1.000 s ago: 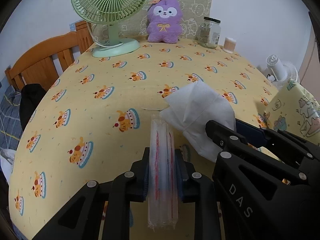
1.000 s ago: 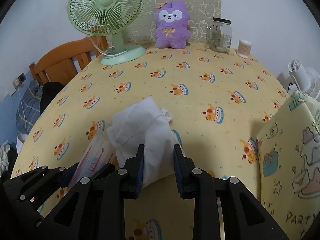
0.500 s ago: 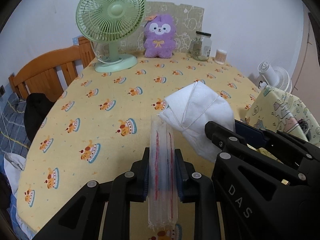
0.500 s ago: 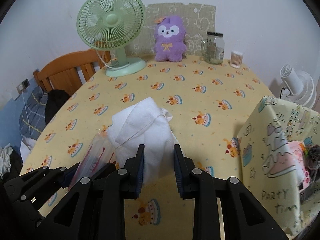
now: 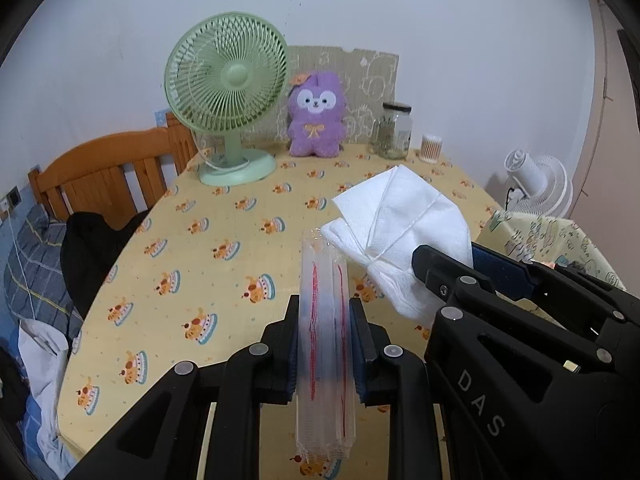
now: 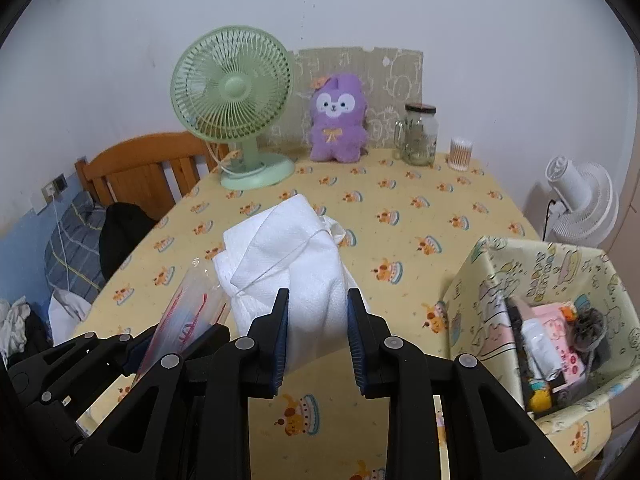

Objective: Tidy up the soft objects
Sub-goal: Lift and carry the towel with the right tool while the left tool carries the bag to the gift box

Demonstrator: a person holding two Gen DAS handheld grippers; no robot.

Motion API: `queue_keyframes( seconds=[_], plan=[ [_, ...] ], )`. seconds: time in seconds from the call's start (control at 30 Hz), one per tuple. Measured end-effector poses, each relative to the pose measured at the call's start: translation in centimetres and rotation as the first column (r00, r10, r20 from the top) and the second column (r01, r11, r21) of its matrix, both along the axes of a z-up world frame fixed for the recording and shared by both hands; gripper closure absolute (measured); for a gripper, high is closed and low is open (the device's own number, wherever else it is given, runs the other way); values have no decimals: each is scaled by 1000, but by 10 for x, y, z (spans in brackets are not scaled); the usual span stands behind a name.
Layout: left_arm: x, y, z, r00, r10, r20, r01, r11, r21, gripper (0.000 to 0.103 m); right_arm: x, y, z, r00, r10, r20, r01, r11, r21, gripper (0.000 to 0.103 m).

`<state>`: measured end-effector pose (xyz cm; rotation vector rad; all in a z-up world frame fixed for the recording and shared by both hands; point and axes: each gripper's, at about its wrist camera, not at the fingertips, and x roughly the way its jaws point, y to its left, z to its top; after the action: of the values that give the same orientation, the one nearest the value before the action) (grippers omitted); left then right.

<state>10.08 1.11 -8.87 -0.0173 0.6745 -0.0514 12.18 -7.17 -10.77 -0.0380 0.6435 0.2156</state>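
My left gripper (image 5: 325, 320) is shut on a clear zip bag with red lines (image 5: 325, 336), held upright above the table; the bag also shows in the right wrist view (image 6: 188, 312). My right gripper (image 6: 316, 320) is shut on a white folded cloth (image 6: 284, 256), held above the table just right of the bag; the cloth also shows in the left wrist view (image 5: 404, 232). A yellow patterned fabric bin (image 6: 480, 280) with several small items inside stands at the right. A purple plush toy (image 6: 338, 120) sits at the table's far edge.
The table has a yellow cake-print cloth (image 6: 420, 216). At the back stand a green desk fan (image 6: 236, 112), a glass jar (image 6: 420, 132) and a cotton-swab pot (image 6: 460, 154). A wooden chair (image 6: 136, 168) is at the left, a white fan (image 6: 580, 200) at the right.
Both grippers have risen and pulled back from the table, carrying the bag and the cloth. The fabric bin's inside has come into the right wrist view.
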Motion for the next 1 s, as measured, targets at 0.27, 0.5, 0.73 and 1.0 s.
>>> queue_keyframes(
  seconds=[0.27, 0.5, 0.73, 1.0],
  plan=[
    [-14, -5, 24, 999, 9, 52, -10, 1000, 19, 83, -16, -6, 25, 999, -6, 46, 6, 1000, 1, 74],
    [-22, -7, 40, 996, 5, 84, -7, 1000, 27, 83, -27, -10, 42, 997, -8, 76, 6, 1000, 14, 74],
    [-27, -10, 53, 993, -6, 119, 2, 999, 35, 83, -35, -12, 57, 994, -15, 113, 13, 1000, 23, 74],
    [-26, -15, 57, 990, -23, 136, 20, 1000, 21, 82, -37, -20, 66, 991, -22, 133, 19, 1000, 24, 74]
  ],
)
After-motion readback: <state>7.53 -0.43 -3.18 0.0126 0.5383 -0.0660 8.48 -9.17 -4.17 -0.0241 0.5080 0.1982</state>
